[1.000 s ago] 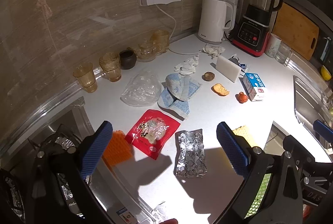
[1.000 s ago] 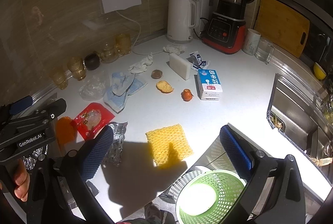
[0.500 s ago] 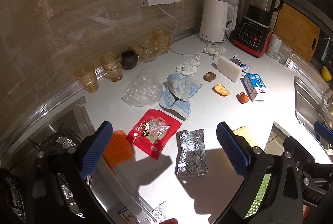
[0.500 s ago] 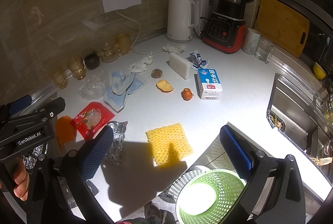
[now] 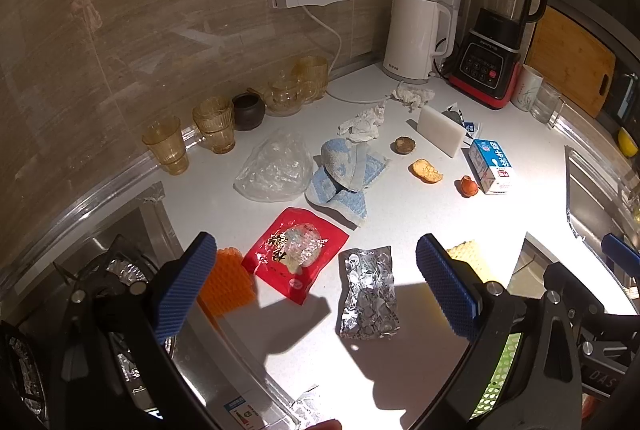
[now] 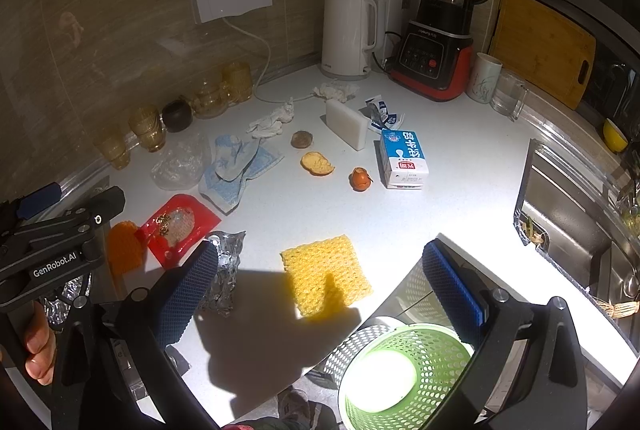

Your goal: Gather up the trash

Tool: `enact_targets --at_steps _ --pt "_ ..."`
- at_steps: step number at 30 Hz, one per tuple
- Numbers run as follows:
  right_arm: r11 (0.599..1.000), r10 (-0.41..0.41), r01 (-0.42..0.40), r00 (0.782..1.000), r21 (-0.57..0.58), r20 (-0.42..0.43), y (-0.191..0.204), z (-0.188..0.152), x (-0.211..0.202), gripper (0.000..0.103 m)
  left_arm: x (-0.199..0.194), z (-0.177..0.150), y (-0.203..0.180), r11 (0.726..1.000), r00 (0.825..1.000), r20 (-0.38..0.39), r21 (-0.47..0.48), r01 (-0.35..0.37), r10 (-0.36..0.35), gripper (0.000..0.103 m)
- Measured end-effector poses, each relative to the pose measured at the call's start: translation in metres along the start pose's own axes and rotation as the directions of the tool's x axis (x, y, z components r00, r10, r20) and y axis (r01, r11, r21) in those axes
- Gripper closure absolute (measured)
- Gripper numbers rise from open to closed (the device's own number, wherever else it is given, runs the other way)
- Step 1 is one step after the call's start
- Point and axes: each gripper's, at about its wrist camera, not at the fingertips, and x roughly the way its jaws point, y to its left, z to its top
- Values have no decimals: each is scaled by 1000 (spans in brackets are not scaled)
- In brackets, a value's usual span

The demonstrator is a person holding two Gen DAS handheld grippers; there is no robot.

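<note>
Jaws gape empty on your left gripper [image 5: 316,286] and right gripper [image 6: 320,294], above the crumpled silver foil wrapper [image 5: 369,293] near the worktop's [image 6: 460,134] front edge.

The worktop [image 6: 460,166] is white. Near its front edge lie a yellow sponge cloth [image 6: 326,274] with a honeycomb pattern and a crinkled silver foil pouch [image 5: 369,294]. Toward the left edge are a red packet [image 5: 298,256] with gold print and an orange honeycomb cloth [image 5: 226,284]. In the middle lies a blue and white patterned cloth [image 5: 346,176]. The milk carton [image 6: 404,158] is blue and white with a red label. The basket [image 6: 400,374] below the front edge is green with round holes. The fingers [image 6: 188,294] have dark blue ribbed pads.
</note>
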Motion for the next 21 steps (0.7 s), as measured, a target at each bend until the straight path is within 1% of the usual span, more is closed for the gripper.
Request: enact_targets --at_steps 21 --pt "1000 1 -1 1000 -3 -8 3 -1 4 2 5 0 3 1000 1000 -15 -4 3 -3 7"
